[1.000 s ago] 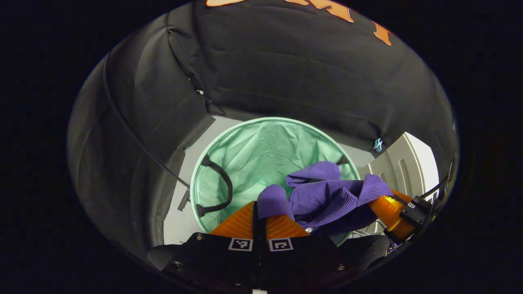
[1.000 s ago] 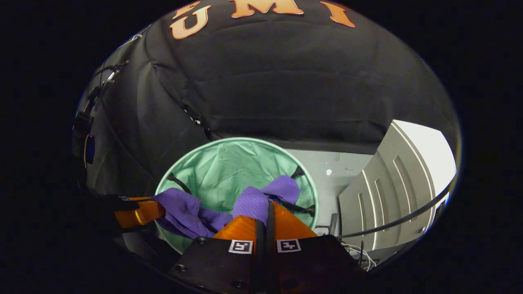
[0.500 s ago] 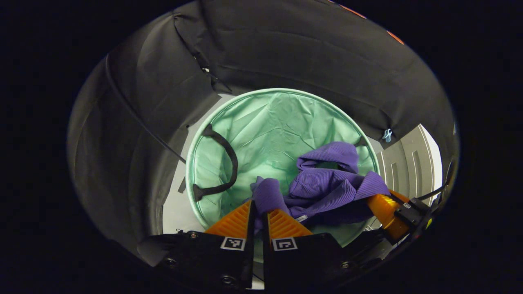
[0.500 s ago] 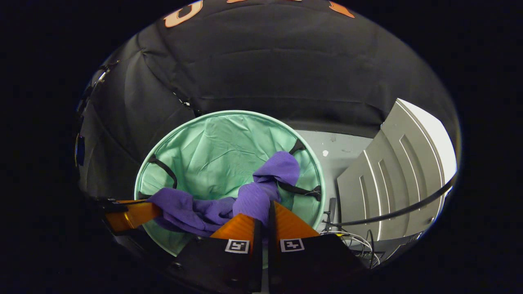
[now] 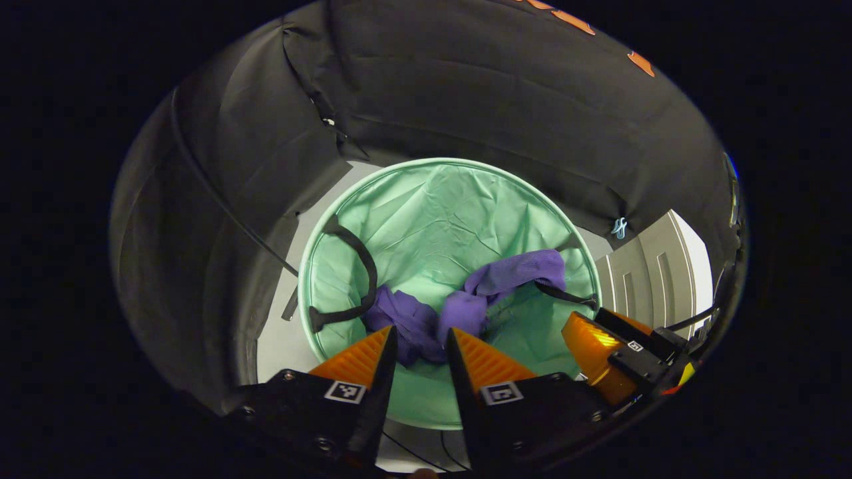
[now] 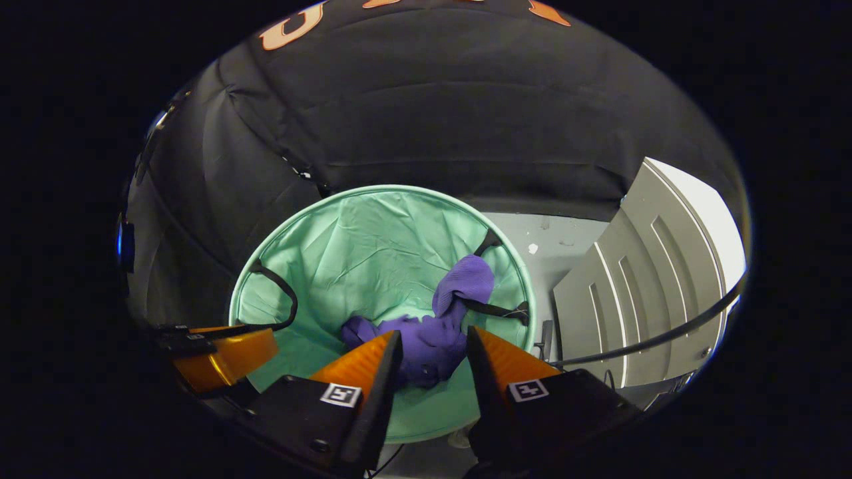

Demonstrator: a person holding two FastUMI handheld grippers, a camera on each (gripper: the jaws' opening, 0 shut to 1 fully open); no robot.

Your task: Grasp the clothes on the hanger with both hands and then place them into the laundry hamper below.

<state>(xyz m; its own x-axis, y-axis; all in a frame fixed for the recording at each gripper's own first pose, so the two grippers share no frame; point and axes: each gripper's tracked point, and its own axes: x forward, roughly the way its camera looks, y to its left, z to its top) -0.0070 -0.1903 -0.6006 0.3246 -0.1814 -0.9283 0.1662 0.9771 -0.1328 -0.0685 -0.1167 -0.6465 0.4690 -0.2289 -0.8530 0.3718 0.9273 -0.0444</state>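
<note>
A purple ribbed garment (image 5: 459,299) lies crumpled inside the round mint-green laundry hamper (image 5: 439,219), one end draped over a black strap handle near the hamper's right rim. In the right gripper view the same garment (image 6: 436,326) lies low in the hamper (image 6: 359,246). My left gripper (image 5: 421,339) hovers open above the hamper's near edge, with nothing between its fingers. My right gripper (image 6: 432,342) is open too, held over the cloth without touching it. The right gripper's fingers (image 5: 589,342) appear at the lower right of the left gripper view, and the left gripper's fingers (image 6: 226,356) sit at the lower left of the right gripper view.
The hamper stands on a pale grey floor (image 6: 566,246) against the black cloth wall (image 5: 466,100). A white ribbed panel (image 6: 659,266) stands to the right, with a dark cable (image 6: 639,346) and loose wires beside it. Another black cable (image 5: 226,206) runs down the left wall.
Both grippers went from shut on the purple garment to open. The garment dropped from between them and now lies in the hamper.
</note>
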